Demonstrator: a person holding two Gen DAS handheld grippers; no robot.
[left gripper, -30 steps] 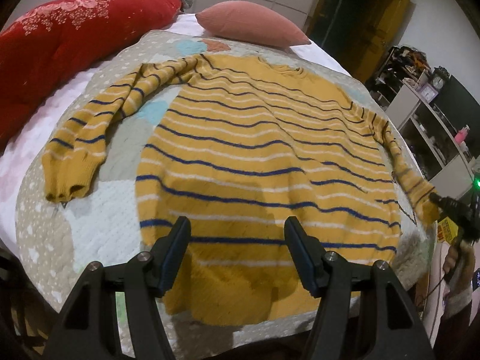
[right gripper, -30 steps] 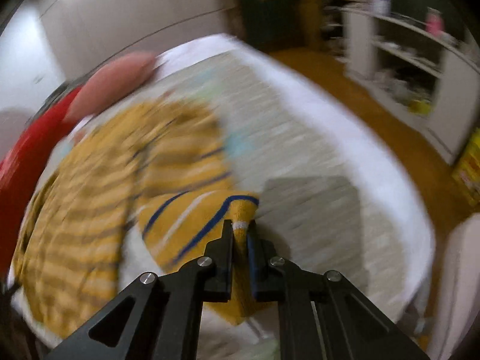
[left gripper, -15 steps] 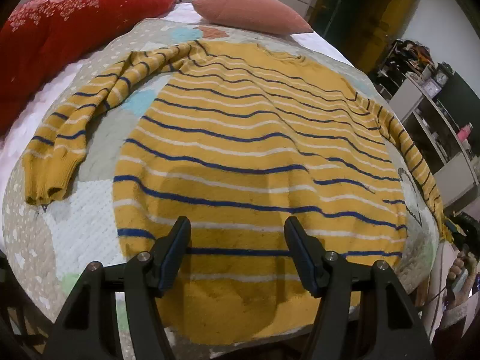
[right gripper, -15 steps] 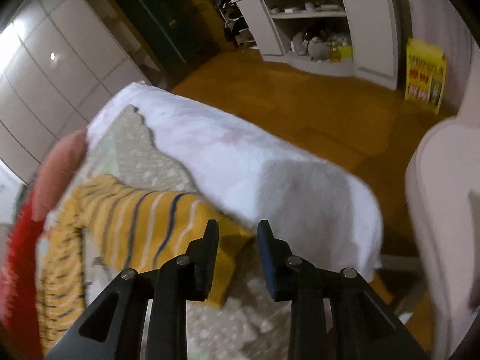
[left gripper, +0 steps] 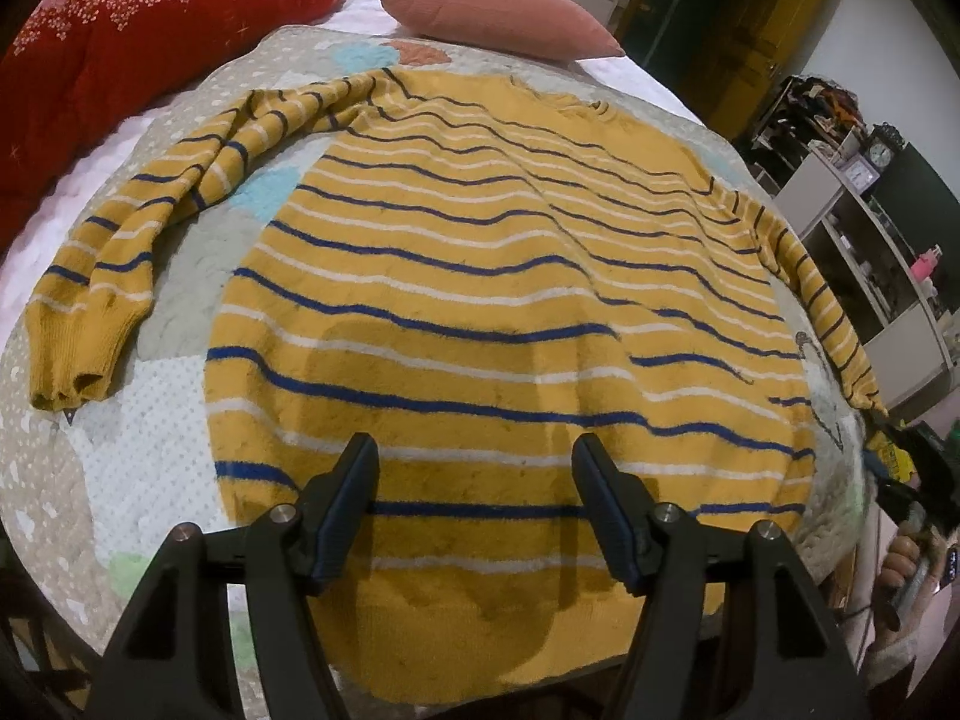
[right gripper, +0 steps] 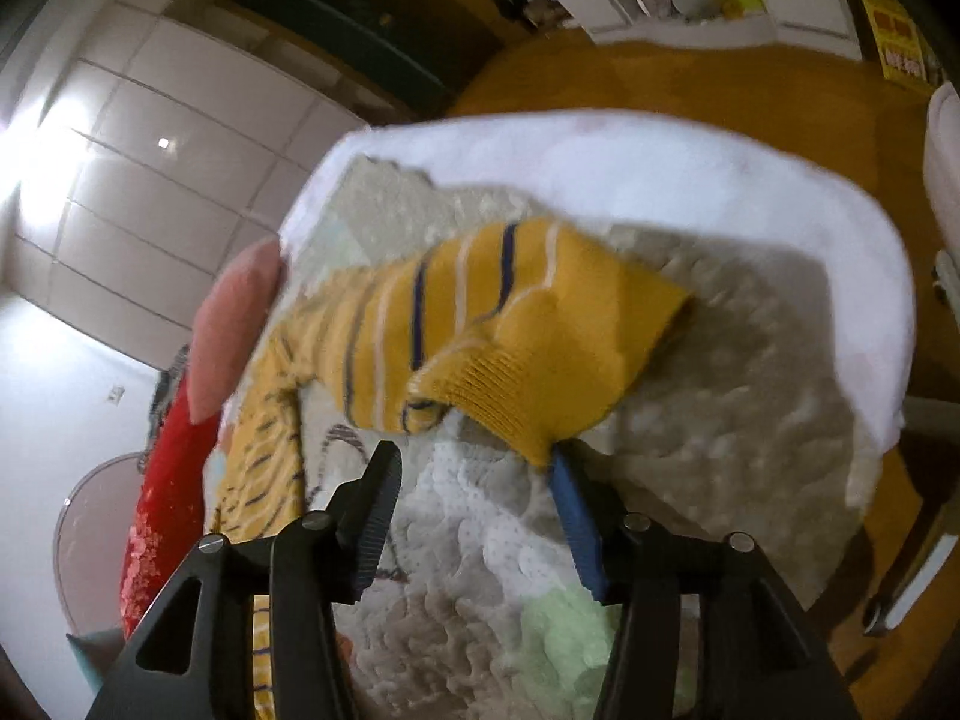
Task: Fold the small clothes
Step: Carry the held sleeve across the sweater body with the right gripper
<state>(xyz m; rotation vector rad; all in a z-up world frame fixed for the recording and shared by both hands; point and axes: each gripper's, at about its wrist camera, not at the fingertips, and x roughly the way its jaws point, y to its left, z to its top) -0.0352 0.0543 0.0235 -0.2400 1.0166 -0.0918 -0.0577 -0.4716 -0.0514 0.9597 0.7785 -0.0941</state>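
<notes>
Fingers of the right gripper (right gripper: 474, 468) have just been spreading apart; its blue-padded finger (right gripper: 576, 516) touches the ribbed cuff (right gripper: 528, 378) of a mustard-yellow knitted sweater with navy and white stripes (left gripper: 510, 312), unclamped. Only the left wrist view shows the whole sweater, spread flat on a pale patchwork quilt (left gripper: 120, 420), with the left gripper (left gripper: 474, 480) held apart above its hem, empty. Behind lie a salmon-pink cushion (left gripper: 498, 12) and a red floral pillow (left gripper: 138, 18).

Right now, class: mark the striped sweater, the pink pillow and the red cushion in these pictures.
striped sweater (left gripper: 510, 312), left wrist view, middle of its body.
pink pillow (left gripper: 498, 18), left wrist view, centre of its top face.
red cushion (left gripper: 138, 30), left wrist view, its flowered upper side.
</notes>
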